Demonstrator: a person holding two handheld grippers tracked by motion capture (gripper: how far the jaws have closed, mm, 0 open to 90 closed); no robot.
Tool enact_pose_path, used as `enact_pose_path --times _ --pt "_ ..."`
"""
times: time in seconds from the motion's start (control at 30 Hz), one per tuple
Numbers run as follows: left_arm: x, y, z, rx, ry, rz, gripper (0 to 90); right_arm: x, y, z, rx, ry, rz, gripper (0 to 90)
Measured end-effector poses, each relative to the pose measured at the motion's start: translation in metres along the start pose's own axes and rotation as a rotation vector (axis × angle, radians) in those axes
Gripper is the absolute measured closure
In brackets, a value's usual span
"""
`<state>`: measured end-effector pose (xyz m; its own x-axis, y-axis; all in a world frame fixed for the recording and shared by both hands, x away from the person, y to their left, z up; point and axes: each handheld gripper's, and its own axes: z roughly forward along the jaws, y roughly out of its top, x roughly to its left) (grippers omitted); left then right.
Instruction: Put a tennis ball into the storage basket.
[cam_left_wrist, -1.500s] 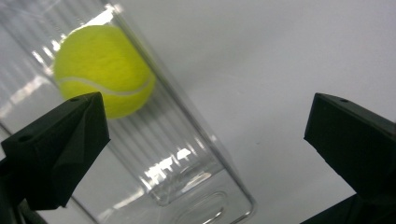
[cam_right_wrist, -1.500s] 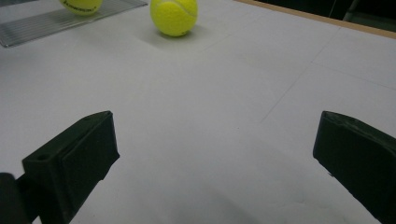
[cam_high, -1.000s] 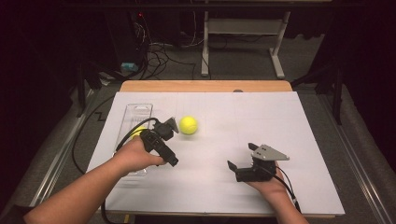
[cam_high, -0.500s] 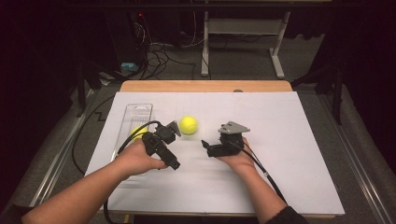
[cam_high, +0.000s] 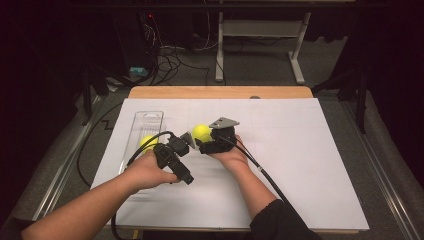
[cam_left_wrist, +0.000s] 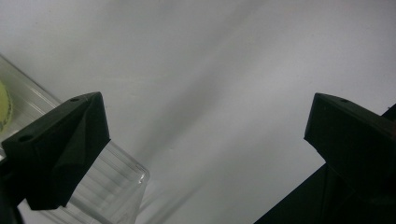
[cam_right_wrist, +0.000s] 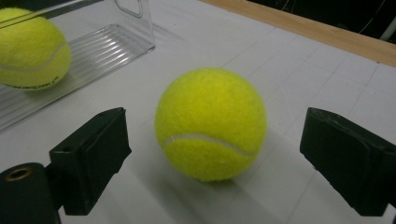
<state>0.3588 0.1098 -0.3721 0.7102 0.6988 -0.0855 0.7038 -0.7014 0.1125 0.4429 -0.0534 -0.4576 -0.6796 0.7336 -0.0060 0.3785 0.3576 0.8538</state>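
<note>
Left hand (cam_high: 150, 170) hides pt of ball in tray (cam_high: 146, 143).

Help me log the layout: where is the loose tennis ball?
The tennis ball lies on the white sheet mid-table, right of the clear tray, between the right gripper fingers.

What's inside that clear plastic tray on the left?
One yellow tennis ball lies inside the clear tray. From above, the left gripper and its hand cover the tray's near end, so anything there is hidden.

There are two tennis balls: one tennis ball (cam_right_wrist: 210, 123) on the white bench (cam_high: 300, 150), one second ball (cam_right_wrist: 30, 46) inside. There is one clear tray (cam_high: 145, 122). Two grippers are present, the left gripper (cam_high: 175, 150) and the right gripper (cam_high: 207, 145).
</note>
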Motion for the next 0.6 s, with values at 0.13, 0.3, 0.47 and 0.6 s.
enact_pose_path --times 0.13,0.3,0.47,0.6 --pt "0.0 0.0 0.001 -0.003 -0.007 0.001 0.7 0.003 0.003 0.014 0.042 -0.008 -0.006 12.5" --pt "0.002 -0.001 0.002 -0.001 -0.011 0.001 0.7 0.004 0.003 0.025 0.089 0.001 0.0 18.5" --pt "0.005 -0.002 0.001 -0.008 -0.014 -0.009 0.7 0.002 0.002 0.025 0.103 -0.012 -0.016 26.6" --pt "0.004 -0.002 0.002 -0.006 -0.02 -0.007 0.7 0.004 0.002 0.022 0.105 -0.02 -0.032 27.2"
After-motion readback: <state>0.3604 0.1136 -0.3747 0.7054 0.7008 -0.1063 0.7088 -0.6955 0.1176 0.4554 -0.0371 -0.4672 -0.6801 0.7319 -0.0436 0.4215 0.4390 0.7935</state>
